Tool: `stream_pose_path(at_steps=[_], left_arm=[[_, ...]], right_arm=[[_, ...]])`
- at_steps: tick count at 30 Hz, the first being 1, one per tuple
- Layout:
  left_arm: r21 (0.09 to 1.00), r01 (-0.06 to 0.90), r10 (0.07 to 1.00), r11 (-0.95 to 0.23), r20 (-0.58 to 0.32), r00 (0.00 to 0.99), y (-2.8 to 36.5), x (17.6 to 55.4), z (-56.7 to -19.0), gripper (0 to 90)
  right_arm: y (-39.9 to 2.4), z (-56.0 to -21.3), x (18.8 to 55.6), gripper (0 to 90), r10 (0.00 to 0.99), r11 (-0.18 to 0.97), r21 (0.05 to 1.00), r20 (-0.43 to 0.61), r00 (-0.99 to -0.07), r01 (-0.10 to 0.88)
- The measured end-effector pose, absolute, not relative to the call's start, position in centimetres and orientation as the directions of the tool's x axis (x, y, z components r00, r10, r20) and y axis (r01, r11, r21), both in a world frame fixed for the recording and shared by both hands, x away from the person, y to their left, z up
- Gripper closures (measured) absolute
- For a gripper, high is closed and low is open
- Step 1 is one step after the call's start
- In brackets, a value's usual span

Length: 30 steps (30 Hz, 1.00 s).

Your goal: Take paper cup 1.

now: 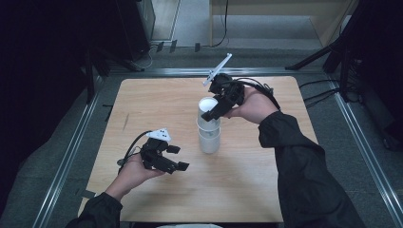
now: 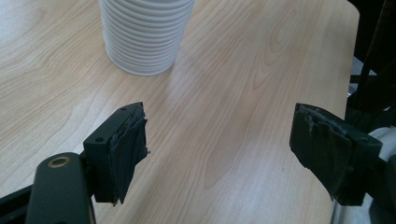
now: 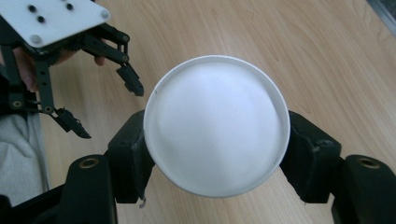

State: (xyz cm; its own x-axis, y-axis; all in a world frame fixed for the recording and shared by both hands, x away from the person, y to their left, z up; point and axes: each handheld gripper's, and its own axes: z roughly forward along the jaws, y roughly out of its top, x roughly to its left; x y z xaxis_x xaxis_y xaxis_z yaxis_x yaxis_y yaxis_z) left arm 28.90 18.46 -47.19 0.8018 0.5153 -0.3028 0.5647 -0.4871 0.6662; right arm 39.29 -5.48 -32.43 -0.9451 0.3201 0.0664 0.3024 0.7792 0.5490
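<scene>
White paper cup point(image 3: 215, 125), the top one, sits pinched between my right jaws point(image 1: 212, 110), which grip it from both sides just under its rim. It is partly lifted out of the stack of cups point(image 1: 209, 137) standing near the middle of the table point(image 1: 266, 190). I look straight down into it and see nothing inside, just a bare white bottom. My judgement: the pull-off is underway but not finished, since the cup is not yet clear of the ones below, and it has yet to be set down somewhere on its own. My left jaws point(image 1: 177, 157) hang spread with nothing between them, to the near left of the stack, apart from its ribbed side point(image 2: 142, 37), steadying nothing.
</scene>
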Motion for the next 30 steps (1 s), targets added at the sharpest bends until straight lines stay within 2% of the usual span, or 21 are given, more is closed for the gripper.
stream_pose_path(at_steps=[9,13,23,30], left_arm=[[0.677,0.550,0.495,-0.489,-0.305,0.814,18.3,29.4,-46.9,15.2],[0.681,0.543,0.483,-0.491,-0.307,0.820,18.1,29.5,-46.8,13.7],[0.710,0.483,0.417,-0.512,-0.287,0.863,17.1,29.8,-46.4,14.3],[0.713,0.481,0.410,-0.510,-0.290,0.865,16.8,30.3,-46.6,14.3]], right_arm=[[-7.0,-28.4,37.0,33.9,0.313,0.754,0.594,0.051,-0.948,0.281],[-7.5,-28.3,36.1,33.9,0.302,0.762,0.591,0.040,-0.952,0.267],[-9.7,-32.5,33.0,34.0,0.288,0.757,0.593,0.076,-0.955,0.275],[-10.7,-35.7,31.6,34.0,0.296,0.733,0.611,0.110,-0.949,0.299]])
